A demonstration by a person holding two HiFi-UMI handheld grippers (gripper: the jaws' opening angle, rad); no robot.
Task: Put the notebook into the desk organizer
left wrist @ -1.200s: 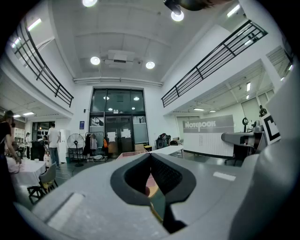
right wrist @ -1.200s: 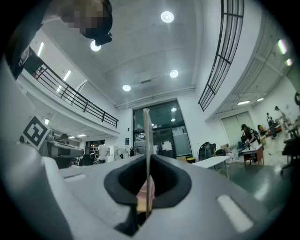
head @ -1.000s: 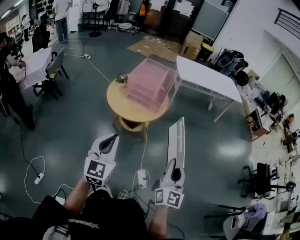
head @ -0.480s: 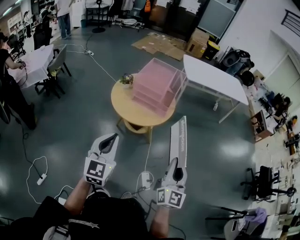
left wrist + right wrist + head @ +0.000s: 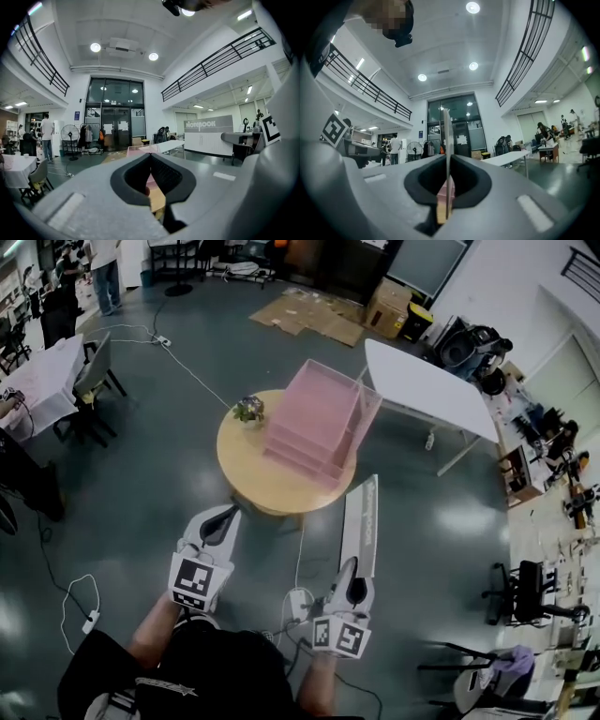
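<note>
The pink desk organizer [image 5: 319, 423], a stack of open trays, stands on a round wooden table [image 5: 246, 468] ahead of me. My right gripper [image 5: 352, 565] is shut on the grey-white notebook [image 5: 361, 519], which sticks forward and up, short of the table. In the right gripper view the notebook [image 5: 447, 140] shows edge-on between the pads of the right gripper [image 5: 448, 158]. My left gripper [image 5: 228, 513] is held beside it, shut and empty. In the left gripper view the left gripper [image 5: 150, 155] points at the organizer [image 5: 152, 178], with the notebook's cover [image 5: 208, 136] off to the right.
A small potted plant [image 5: 248, 409] sits on the round table's left side. A white rectangular table [image 5: 427, 395] stands behind on the right. Cables and a power strip [image 5: 298, 601] lie on the floor by my feet. Office chairs [image 5: 525, 592] stand at the right, flattened cardboard [image 5: 305, 315] farther back.
The round table and organizer have drawn nearer to me in the head view. Both grippers keep their pose, and the notebook stays in the right one.
</note>
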